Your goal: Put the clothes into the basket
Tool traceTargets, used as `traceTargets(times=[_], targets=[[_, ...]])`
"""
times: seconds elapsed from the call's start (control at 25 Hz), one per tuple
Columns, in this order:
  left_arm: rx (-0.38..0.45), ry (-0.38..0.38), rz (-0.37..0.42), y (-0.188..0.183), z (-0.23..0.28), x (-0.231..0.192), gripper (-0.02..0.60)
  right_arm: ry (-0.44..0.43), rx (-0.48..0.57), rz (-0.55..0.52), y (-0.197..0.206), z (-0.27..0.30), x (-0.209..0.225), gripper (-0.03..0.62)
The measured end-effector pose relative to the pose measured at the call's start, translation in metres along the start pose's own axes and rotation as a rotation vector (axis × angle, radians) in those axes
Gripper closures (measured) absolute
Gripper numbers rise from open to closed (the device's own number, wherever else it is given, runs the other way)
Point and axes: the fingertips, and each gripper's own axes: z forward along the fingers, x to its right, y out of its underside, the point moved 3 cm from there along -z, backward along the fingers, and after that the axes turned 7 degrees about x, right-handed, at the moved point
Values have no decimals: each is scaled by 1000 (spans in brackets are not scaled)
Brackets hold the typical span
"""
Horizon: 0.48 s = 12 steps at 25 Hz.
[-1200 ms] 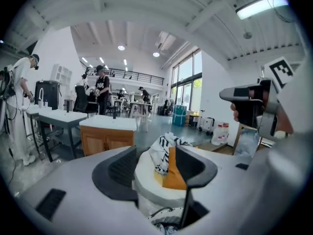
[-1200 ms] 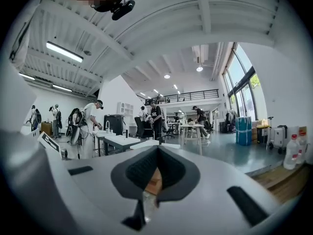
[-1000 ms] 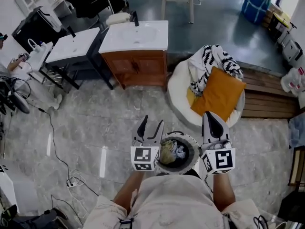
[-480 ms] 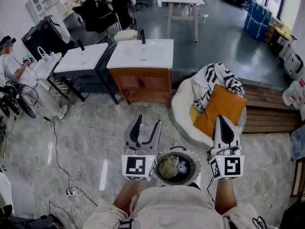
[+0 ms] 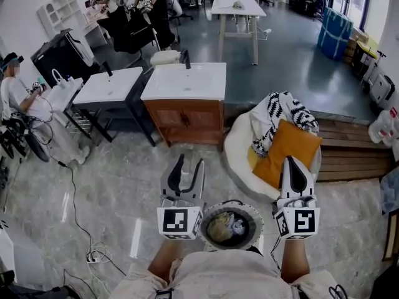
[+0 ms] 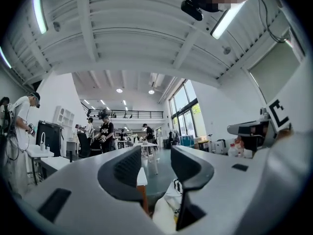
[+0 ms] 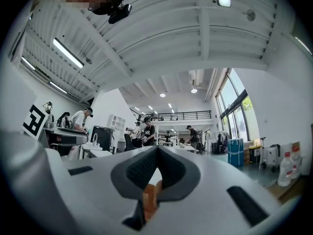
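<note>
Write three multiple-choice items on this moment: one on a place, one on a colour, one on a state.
1. Where does the black-and-white cloth lie?
A. in a sink
B. on the white chair
C. on the bench

2. What colour is the cushion on that chair?
A. blue
B. green
C. orange

3. How do the jaws of the right gripper stand?
A. together, with nothing held
B. wide apart
C. closed on a cloth

Key:
1 B: the cloth drapes over the chair, beside and behind the cushion.
2 C: the head view shows it plainly orange.
3 A: the right gripper view shows the jaws meeting with nothing between them.
</note>
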Motion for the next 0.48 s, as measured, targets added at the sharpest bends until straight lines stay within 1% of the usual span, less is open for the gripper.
traceTargets(times=[0.12,0.16,0.2,0.32,0.4,0.48], targets=[[-25,9,9,3,2,2,412,10,-4,6,1,-1,6,606],[-30,10,7,4,3,2,441,14,-6,7,2,-1,7,606],[-36,13,2,6,2,3,485,19,-8,7,2,-2,8,606],[-52,24,-12,12,1,5,544,40,-14,-1,3,-3,10,606],[-56,27,-5,15,0,7,565,39,-10,-10,5,-3,13,606],[-56,24,-2,16,0,9,569,39,-10,-8,6,-3,15,606]])
